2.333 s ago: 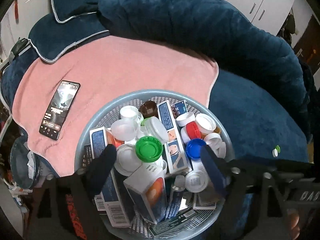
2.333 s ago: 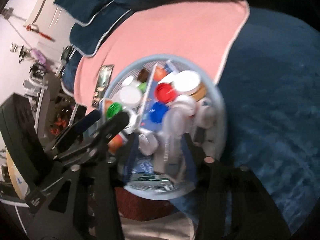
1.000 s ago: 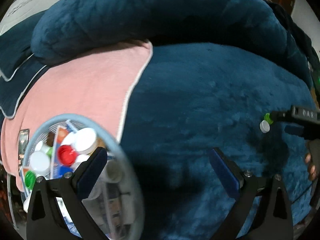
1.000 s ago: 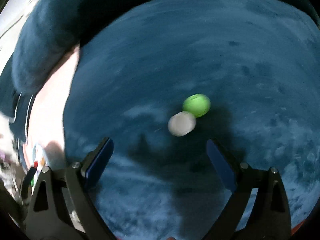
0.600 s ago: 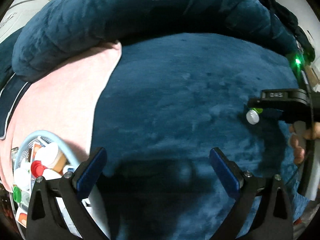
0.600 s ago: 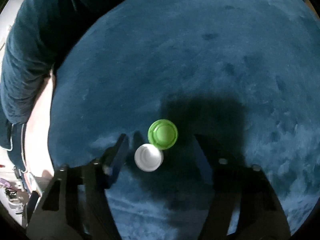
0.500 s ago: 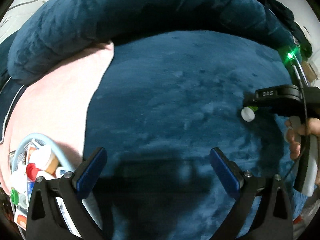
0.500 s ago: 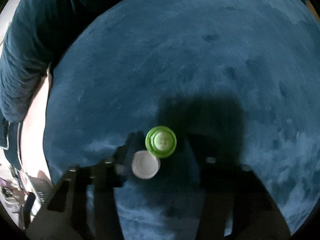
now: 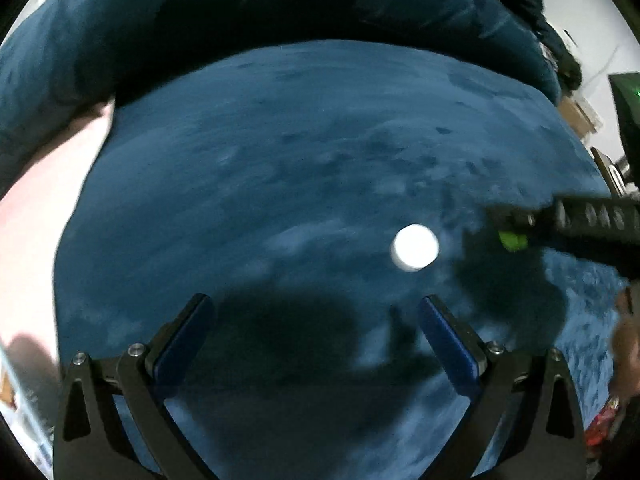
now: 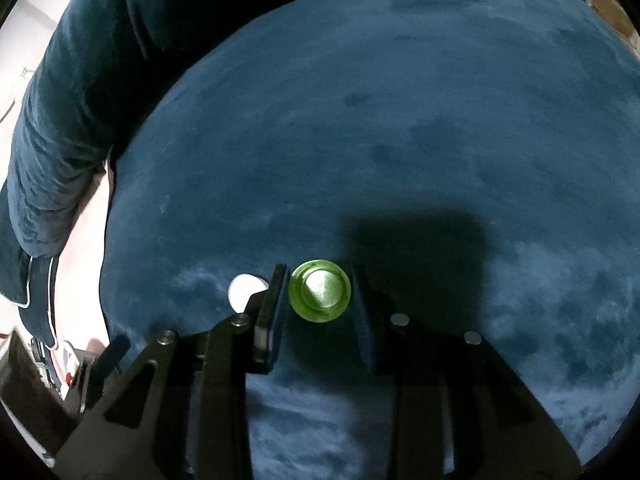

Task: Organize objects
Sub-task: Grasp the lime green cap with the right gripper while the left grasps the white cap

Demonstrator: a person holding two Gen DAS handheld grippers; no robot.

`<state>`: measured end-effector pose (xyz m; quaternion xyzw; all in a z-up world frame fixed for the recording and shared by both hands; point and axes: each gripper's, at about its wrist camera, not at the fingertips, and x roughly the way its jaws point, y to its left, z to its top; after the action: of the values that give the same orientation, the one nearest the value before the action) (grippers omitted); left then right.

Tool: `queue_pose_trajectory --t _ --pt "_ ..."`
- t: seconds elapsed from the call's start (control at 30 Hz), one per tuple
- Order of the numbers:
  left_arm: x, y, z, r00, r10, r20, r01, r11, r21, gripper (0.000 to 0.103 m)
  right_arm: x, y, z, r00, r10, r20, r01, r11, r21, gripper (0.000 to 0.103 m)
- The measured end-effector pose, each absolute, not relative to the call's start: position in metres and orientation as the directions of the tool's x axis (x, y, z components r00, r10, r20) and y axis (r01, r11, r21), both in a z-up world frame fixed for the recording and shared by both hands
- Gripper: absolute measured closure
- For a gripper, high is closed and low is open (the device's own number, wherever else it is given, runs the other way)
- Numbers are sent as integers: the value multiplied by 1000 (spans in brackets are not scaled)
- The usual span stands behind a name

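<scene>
A small green bottle cap (image 10: 320, 296) sits on the dark blue plush cushion (image 10: 360, 120), and my right gripper (image 10: 320, 298) is shut on it, one pad pressing each side. Just left of that grip lies a white cap (image 10: 243, 292), half hidden by the left finger. In the left wrist view the same white cap (image 9: 415, 246) lies ahead and right of my left gripper (image 9: 312, 328), which stands wide open with nothing between its fingers. The green cap (image 9: 512, 240) shows there under the right gripper's black finger.
A pink towel (image 9: 36, 216) covers the cushion at the far left. A thick blue bolster (image 9: 200, 20) rims the back of the seat. A person's hand (image 9: 628, 320) holds the right gripper at the right edge. Bare blue plush surrounds both caps.
My right gripper has come down over the green cap and shut on it. My left gripper has swung right, away from the basket, and the white cap now lies much nearer to it.
</scene>
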<state>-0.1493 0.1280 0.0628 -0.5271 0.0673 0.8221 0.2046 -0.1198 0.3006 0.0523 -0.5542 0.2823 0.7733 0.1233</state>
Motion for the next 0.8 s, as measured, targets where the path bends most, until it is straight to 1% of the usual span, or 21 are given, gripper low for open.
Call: queue_pose_trajectory --t 0.17,0.2,0.23,0.27,0.3,0.33,0.37,0.53,0.67,0.8 --pt "-153 174 48 -372 282 -885 -484 -872 -74 5 -105 313 43 -318 -86 -944 -535 -806 253 72" --pt "-153 179 46 -375 280 -884 -494 -867 -65 8 -103 316 39 -309 -82 -947 -538 -807 246 72" --pt "-153 183 43 -378 280 -883 -506 -861 -56 13 -102 317 37 -302 -82 -950 -539 -807 241 71" --pt "-154 188 40 -379 280 -882 -520 -853 -47 16 -101 318 33 -294 -81 -952 -538 -809 235 70" --pt "-155 191 37 -383 281 -880 -532 -846 -39 28 -102 318 31 -287 -85 -954 -535 -812 233 70" --pt "-156 191 35 -381 284 -880 -540 -841 -38 63 -103 317 28 -278 -90 -956 -530 -816 231 70" --pt "-157 191 33 -374 287 -882 -546 -837 -41 73 -104 315 25 -261 -88 -961 -526 -822 218 70" --pt "-156 177 43 -363 324 -874 -537 -839 -88 73 -102 310 29 -268 -83 -960 -490 -846 210 71" --pt "-151 157 59 -375 333 -865 -505 -856 -110 73 -97 310 41 -310 -115 -944 -488 -833 261 71" --pt "-142 122 92 -431 326 -842 -456 -883 -109 73 -97 293 58 -347 -146 -927 -461 -834 303 71"
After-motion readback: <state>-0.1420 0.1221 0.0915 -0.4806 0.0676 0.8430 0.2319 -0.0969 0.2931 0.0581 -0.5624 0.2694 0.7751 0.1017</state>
